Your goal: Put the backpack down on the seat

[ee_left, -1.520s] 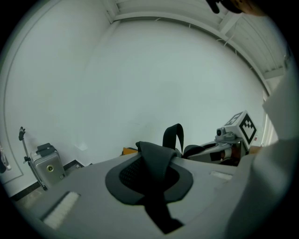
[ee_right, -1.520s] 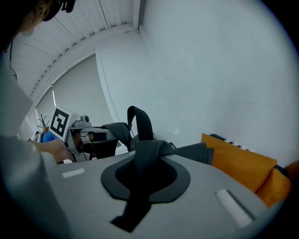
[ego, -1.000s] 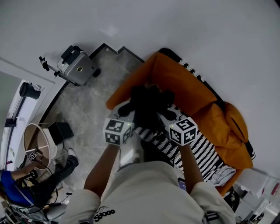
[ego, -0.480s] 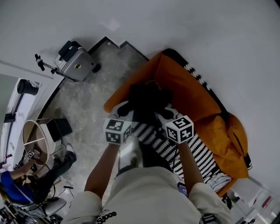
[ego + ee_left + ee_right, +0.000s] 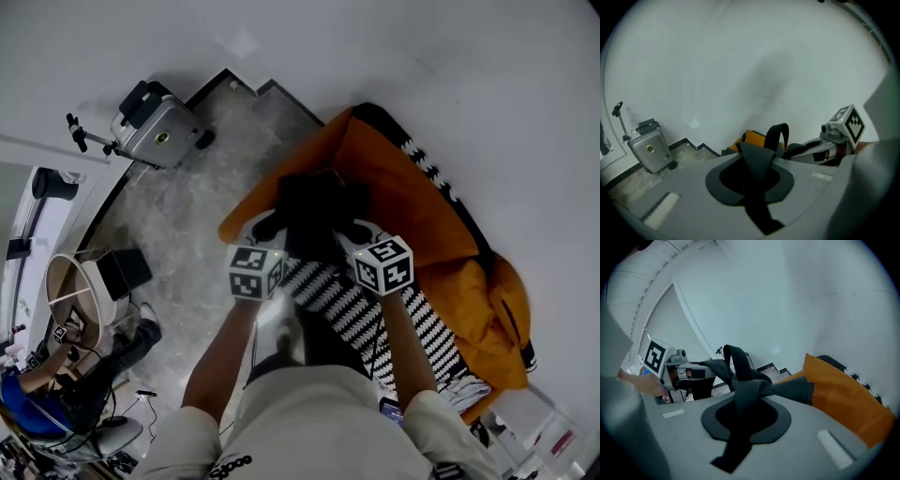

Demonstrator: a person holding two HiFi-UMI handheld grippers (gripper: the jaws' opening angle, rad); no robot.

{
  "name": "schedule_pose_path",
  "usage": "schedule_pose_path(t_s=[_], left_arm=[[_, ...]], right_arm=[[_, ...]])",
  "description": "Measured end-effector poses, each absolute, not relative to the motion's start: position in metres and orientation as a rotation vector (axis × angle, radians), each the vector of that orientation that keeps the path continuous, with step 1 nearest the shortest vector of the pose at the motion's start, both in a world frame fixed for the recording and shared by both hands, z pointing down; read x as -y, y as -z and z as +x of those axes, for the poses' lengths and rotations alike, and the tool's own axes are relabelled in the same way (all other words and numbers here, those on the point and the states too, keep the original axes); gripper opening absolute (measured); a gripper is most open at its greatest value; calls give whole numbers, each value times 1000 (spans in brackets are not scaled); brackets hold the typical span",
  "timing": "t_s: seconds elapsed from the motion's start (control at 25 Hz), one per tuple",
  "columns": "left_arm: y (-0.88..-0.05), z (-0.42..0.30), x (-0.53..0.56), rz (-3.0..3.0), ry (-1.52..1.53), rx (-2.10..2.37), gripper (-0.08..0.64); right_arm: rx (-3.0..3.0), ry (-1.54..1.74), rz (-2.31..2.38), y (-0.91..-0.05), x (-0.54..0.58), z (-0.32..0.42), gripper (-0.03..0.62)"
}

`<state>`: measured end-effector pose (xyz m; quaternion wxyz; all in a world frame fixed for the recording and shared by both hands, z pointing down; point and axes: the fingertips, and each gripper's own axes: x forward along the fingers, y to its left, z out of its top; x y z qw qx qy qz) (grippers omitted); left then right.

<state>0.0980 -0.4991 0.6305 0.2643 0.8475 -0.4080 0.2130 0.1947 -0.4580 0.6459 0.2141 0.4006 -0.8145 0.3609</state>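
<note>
A black backpack (image 5: 314, 211) hangs between my two grippers over the left end of an orange sofa (image 5: 394, 173). A black-and-white striped throw (image 5: 427, 323) lies across the sofa's seat. My left gripper (image 5: 267, 230) is shut on a black backpack strap (image 5: 757, 157) that runs through its jaws. My right gripper (image 5: 361, 230) is shut on another black strap (image 5: 743, 397). The left gripper view shows the right gripper (image 5: 841, 129) beside the bag. In the right gripper view the left gripper (image 5: 663, 359) shows on the far side of the bag. The backpack's lower part is hidden behind its own bulk.
A silver hard-shell suitcase (image 5: 155, 131) stands on the grey stone floor (image 5: 178, 225) by the white wall. A round lampshade (image 5: 80, 300) and a black box (image 5: 122, 272) sit at the left. A seated person (image 5: 56, 398) is at the lower left.
Both grippers and the backpack have shifted slightly up the picture, along with the whole view. The holds on the straps are unchanged.
</note>
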Motion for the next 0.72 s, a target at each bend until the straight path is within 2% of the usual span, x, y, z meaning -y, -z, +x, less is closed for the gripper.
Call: schedule_pose_path(t_s=[0.72], left_arm=[[-674, 99, 537, 2223, -564, 1130, 31]], right_arm=[[2201, -1065, 1155, -691, 493, 206, 46]])
